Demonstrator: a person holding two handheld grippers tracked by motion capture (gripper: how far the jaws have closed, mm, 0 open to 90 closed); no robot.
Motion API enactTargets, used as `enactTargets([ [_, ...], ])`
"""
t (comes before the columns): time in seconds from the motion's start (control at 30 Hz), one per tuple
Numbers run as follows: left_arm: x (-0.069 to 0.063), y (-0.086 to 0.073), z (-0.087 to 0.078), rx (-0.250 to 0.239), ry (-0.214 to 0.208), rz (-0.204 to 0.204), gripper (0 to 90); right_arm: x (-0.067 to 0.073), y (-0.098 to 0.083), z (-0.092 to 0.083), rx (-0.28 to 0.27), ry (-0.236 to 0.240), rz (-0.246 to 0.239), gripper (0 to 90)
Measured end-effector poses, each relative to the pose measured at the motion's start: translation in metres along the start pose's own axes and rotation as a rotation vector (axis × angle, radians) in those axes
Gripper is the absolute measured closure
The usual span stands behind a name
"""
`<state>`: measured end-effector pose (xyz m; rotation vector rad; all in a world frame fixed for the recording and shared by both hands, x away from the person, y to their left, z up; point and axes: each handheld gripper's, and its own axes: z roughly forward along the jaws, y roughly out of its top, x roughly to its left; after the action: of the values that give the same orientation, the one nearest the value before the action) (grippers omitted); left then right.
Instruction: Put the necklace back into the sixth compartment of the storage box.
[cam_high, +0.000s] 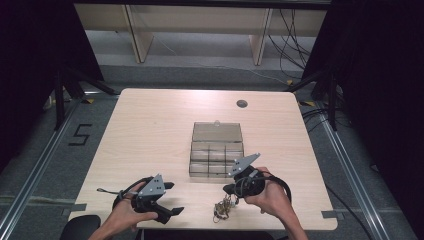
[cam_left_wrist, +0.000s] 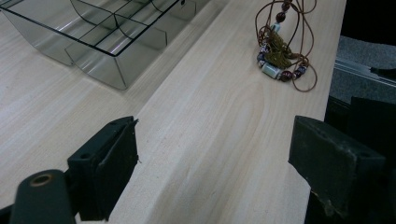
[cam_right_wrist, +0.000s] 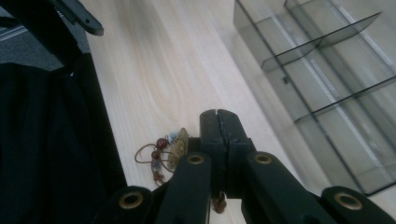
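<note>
1. Nearest the table's (cam_high: 150, 130) front edge, the left gripper (cam_high: 169, 200) rests low in the person's left hand (cam_high: 127, 207), jaws spread wide with nothing between them, pointing right toward the middle.
2. Just right of it, the beaded necklace (cam_high: 223, 207) hangs and trails at the near edge: its cord is pinched in the right gripper (cam_high: 231, 191), whose jaws are pressed together, while the beads and pendant (cam_right_wrist: 177, 147) look to be still touching the wood. In the left gripper view the necklace (cam_left_wrist: 280, 51) shows its cord drawn upward.
3. The right hand (cam_high: 272, 197) holds its gripper tilted down and leftward, just above the necklace.
4. Farther back, at mid-table, the clear divided box (cam_high: 216, 155) stands open, lid (cam_high: 217, 132) laid back on the far side; its compartments look empty.
5. Judged from this, the pick-up is made; carrying the necklace over to a compartment and releasing it remain.
</note>
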<state>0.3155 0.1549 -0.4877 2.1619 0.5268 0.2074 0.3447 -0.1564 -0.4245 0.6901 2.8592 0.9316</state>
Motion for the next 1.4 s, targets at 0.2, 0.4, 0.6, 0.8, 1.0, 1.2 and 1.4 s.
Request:
enactTargets([
  [0.2, -0.001, -0.001, 0.001, -0.009, -0.002, -0.016, 15.1, -0.001, 0.009, -0.018, -0.027, -0.029, -0.038, 90.0],
  [0.4, 0.0, -0.001, 0.001, 0.007, -0.004, -0.033, 15.1, -0.001, 0.016, -0.034, -0.062, -0.068, -0.04, 90.0],
  [0.6, 0.0, 0.0, 0.003, -0.003, -0.006, -0.012, 15.0, -0.001, 0.028, -0.048, -0.053, -0.095, -0.063, 90.0],
  [0.8, 0.0, 0.0, 0.003, -0.006, -0.01, -0.024, 15.0, 0.0, 0.046, -0.07, -0.045, -0.125, -0.111, 90.0],
  [1.0, -0.001, 0.0, 0.003, -0.004, -0.005, -0.04, 15.0, -0.003, 0.063, -0.084, -0.033, -0.15, -0.135, 90.0],
  [1.2, 0.001, 0.0, 0.002, 0.002, -0.011, -0.036, 15.1, -0.009, 0.08, -0.09, -0.026, -0.138, -0.135, 90.0],
  [1.4, 0.0, 0.0, 0.002, 0.003, -0.013, -0.035, 15.1, -0.013, 0.092, -0.092, -0.018, -0.137, -0.145, 90.0],
])
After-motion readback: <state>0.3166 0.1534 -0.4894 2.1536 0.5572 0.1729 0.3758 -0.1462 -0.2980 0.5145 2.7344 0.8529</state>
